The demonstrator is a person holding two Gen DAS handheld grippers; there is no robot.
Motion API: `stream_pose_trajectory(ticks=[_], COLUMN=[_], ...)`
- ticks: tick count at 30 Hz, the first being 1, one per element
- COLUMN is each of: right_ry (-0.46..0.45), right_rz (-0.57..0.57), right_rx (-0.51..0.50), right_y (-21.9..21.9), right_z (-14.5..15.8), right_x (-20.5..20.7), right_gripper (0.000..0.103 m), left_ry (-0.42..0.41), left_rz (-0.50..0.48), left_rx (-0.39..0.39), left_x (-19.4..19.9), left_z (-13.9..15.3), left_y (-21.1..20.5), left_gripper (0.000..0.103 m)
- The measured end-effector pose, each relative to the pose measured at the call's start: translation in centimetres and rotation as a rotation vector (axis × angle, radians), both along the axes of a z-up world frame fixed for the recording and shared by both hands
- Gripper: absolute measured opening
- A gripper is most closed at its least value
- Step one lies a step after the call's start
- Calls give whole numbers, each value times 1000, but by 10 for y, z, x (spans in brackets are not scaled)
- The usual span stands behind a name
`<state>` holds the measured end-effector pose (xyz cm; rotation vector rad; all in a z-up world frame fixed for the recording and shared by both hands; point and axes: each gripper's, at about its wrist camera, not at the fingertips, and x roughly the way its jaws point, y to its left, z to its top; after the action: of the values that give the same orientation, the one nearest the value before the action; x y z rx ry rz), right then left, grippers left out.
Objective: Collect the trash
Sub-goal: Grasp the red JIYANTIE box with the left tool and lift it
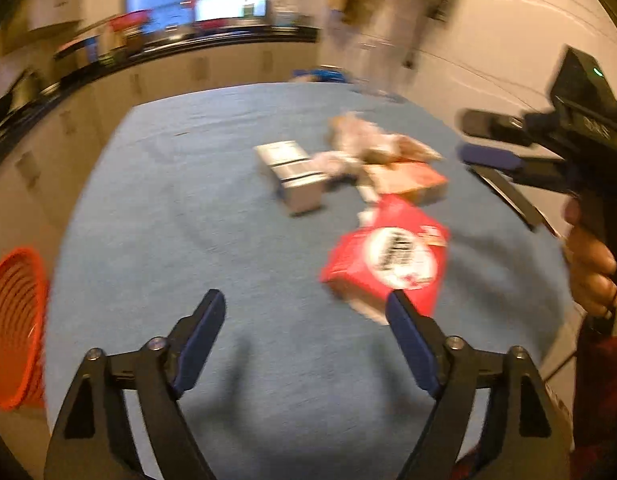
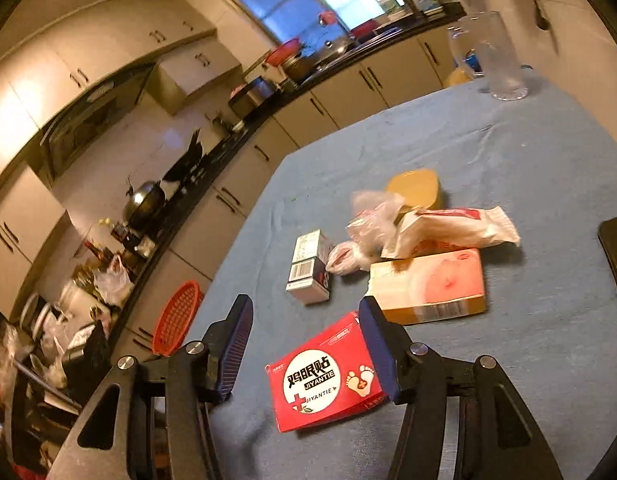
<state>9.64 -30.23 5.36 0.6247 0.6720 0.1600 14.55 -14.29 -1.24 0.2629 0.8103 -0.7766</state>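
Observation:
A red box lies flat on the blue tablecloth. Beyond it sit an orange-pink carton, a small grey box, crumpled plastic wrappers and a yellow lid. My left gripper stands open above bare cloth, with its right finger just in front of the red box. My right gripper is open with nothing pressed; the red box lies on the cloth beyond its fingers.
An orange-red basket stands off the table's left edge. A clear glass is at the table's far corner. Kitchen cabinets and a cluttered counter run along the left. A person's hand holds the right gripper's handle.

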Motion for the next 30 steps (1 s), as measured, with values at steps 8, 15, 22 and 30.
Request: stream_pose_trajectory(ticks=[8, 15, 22, 30], right_ry=[4, 13, 26, 92], right_rz=[-49, -74, -112, -186], right_rx=[28, 40, 63, 50], right_y=[-21, -35, -49, -59], right_z=[-5, -13, -22, -26], right_x=[-15, -25, -27, -12], right_gripper=[61, 61, 61, 61], left_ry=[-33, -3, 11, -23], left_rz=[-228, -226, -142, -52], left_rx=[149, 219, 152, 57], left_x=[-8, 5, 13, 4], left_z=[-9, -34, -33, -12], left_y=[-70, -102, -94, -45], left_gripper=[90, 87, 78, 78])
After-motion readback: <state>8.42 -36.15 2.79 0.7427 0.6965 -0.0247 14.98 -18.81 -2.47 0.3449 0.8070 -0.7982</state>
